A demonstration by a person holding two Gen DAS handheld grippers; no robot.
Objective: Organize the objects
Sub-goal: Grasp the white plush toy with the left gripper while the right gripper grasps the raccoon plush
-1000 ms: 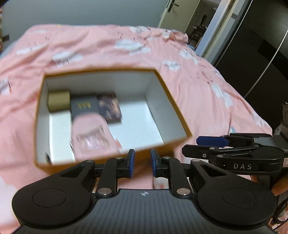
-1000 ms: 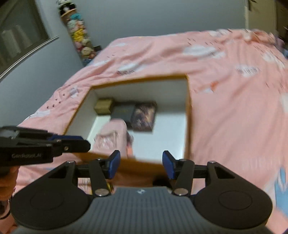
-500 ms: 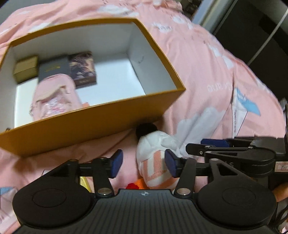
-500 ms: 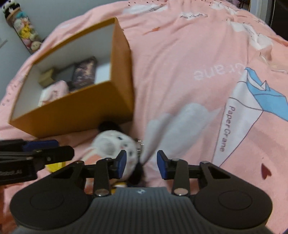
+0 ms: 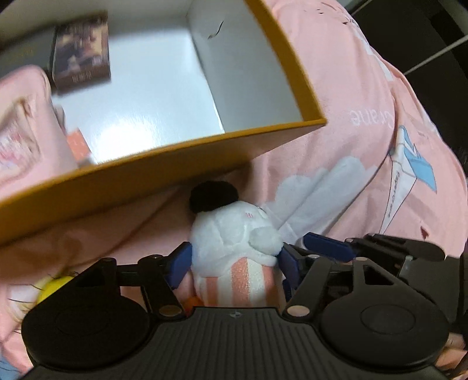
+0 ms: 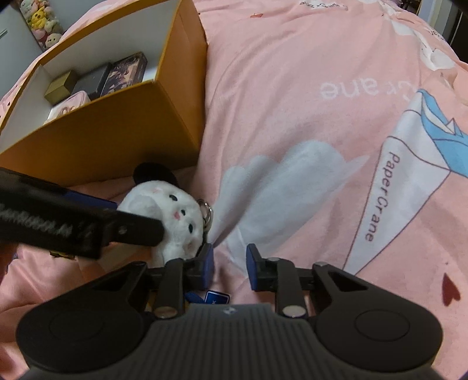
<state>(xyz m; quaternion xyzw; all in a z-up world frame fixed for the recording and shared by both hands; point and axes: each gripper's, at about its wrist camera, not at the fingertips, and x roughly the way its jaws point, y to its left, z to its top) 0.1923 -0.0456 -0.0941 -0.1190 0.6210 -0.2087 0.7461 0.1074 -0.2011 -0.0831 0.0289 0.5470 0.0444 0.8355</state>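
Observation:
A white plush toy with a black ear and a pink-striped body lies on the pink bed cover, just in front of the mustard box. My left gripper points down over it. Its jaws are opening and the plush's body sits between the blue pads. In the right wrist view the plush's face and metal key ring show. My right gripper stands just right of the plush. Its jaws are closing with only bed cover between them.
The box has a white inside holding a dark picture box, a pink pouch, a small gold box and a black box. A yellow object lies at lower left. Stacked plush toys stand in the far corner.
Both grippers have come down from above the box to the bed in front of it. The left jaws went from shut to wide around the plush. The right jaws narrowed.

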